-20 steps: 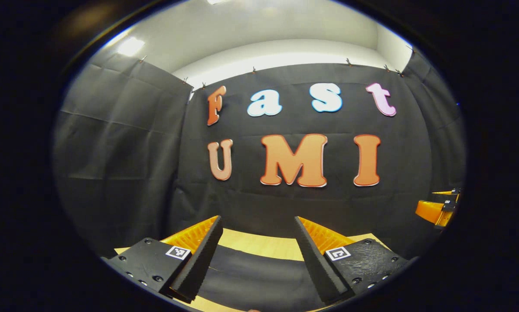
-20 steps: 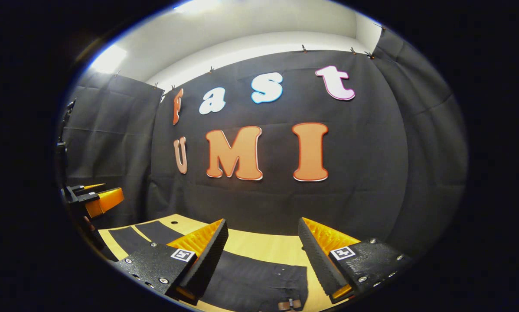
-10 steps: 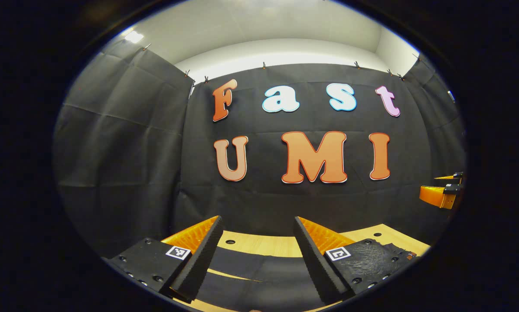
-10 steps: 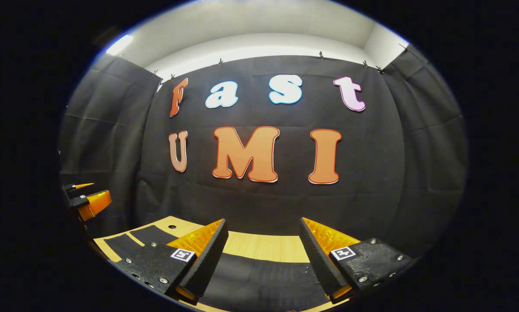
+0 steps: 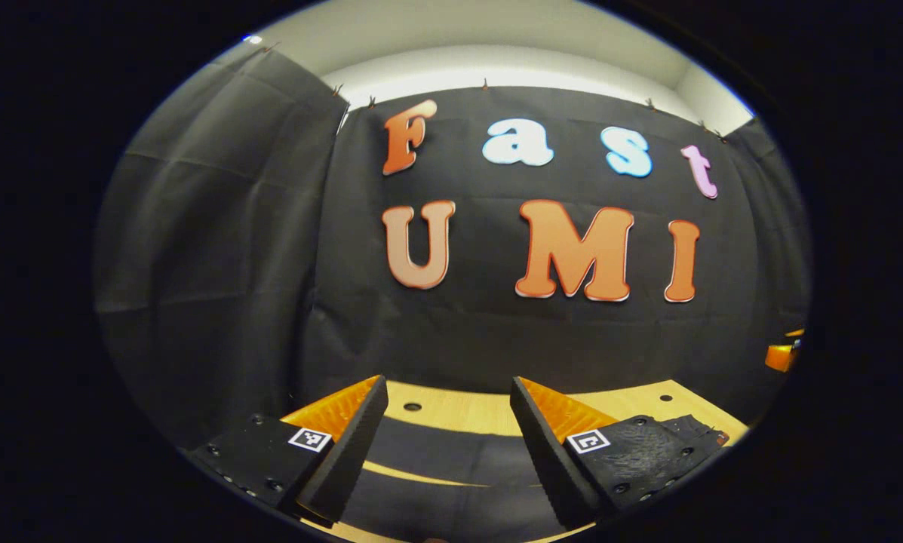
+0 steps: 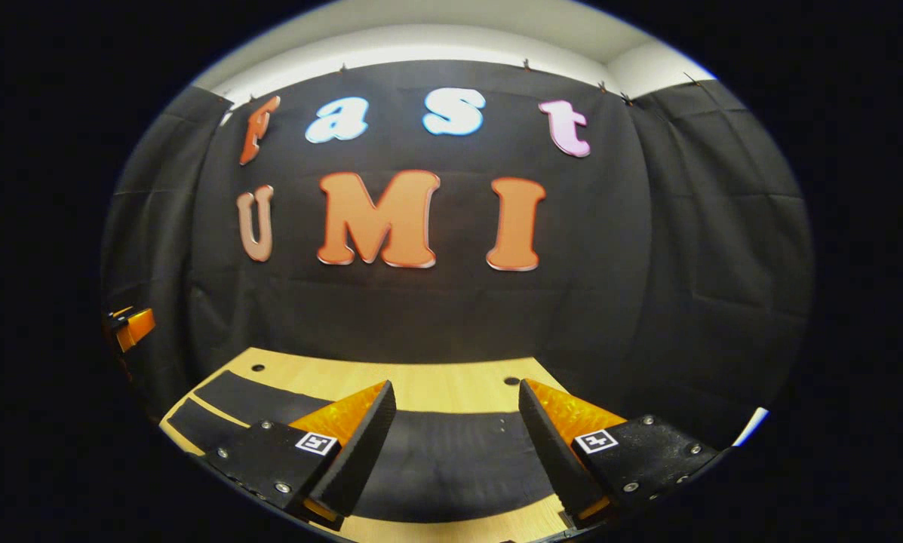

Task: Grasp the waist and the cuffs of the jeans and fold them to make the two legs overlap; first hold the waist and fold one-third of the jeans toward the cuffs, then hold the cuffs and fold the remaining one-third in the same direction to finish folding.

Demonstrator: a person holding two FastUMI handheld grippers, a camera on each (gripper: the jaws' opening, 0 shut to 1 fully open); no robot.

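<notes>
You get no legible words: square tags (image 5: pixel 307 439) on the left gripper (image 5: pixel 446 379), at 5 and 7 o'clock, show only patterns.

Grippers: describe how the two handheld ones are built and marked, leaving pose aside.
Left gripper and right gripper match: two wedge-shaped fingers with ribbed inner faces, bolted to textured black plates with visible screws. Each plate bears a small square black-and-white marker. No cables or sleeves visible.

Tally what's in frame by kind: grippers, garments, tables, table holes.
Grippers: 2, left gripper and right gripper, both open
Jeans: 1, black, flat on the table
Table: 1, light wood
Holes in the table: 2 in the right gripper view
Total: 6
</notes>
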